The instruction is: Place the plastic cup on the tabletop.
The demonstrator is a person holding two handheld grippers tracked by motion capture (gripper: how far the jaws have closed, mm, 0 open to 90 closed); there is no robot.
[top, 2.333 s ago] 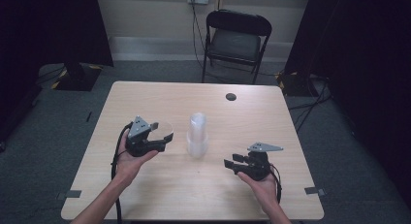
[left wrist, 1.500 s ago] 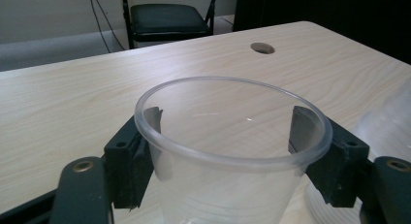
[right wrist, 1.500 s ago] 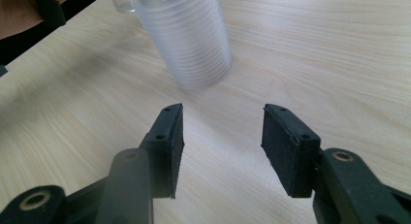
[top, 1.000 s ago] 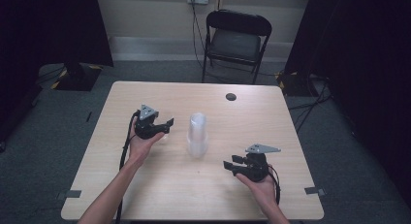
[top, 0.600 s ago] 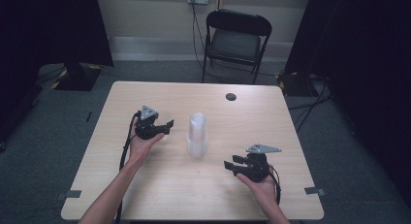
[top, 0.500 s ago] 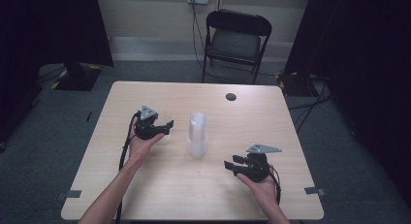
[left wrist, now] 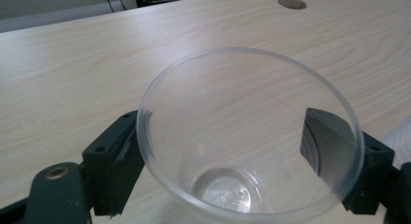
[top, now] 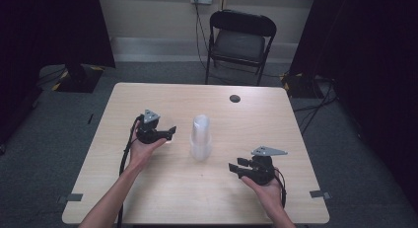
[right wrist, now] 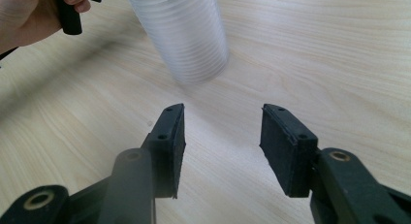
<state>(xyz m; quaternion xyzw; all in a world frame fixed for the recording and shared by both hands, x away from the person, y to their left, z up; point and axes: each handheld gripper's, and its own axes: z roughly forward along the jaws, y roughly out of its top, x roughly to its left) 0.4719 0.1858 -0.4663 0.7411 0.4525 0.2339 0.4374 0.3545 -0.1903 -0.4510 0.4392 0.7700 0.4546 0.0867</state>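
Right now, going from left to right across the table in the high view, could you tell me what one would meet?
Left gripper with a clear cup between its jaws → stack of clear cups → right gripper. The small dark hole sits farther back, so I leave it out.

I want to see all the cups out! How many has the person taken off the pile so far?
Done: one clear cup is off the stack of cups and stands upright on the table. In hand: the left gripper has just been opening around it, its pads apart from the cup. Left: the rest of the stack; the right gripper waits open.
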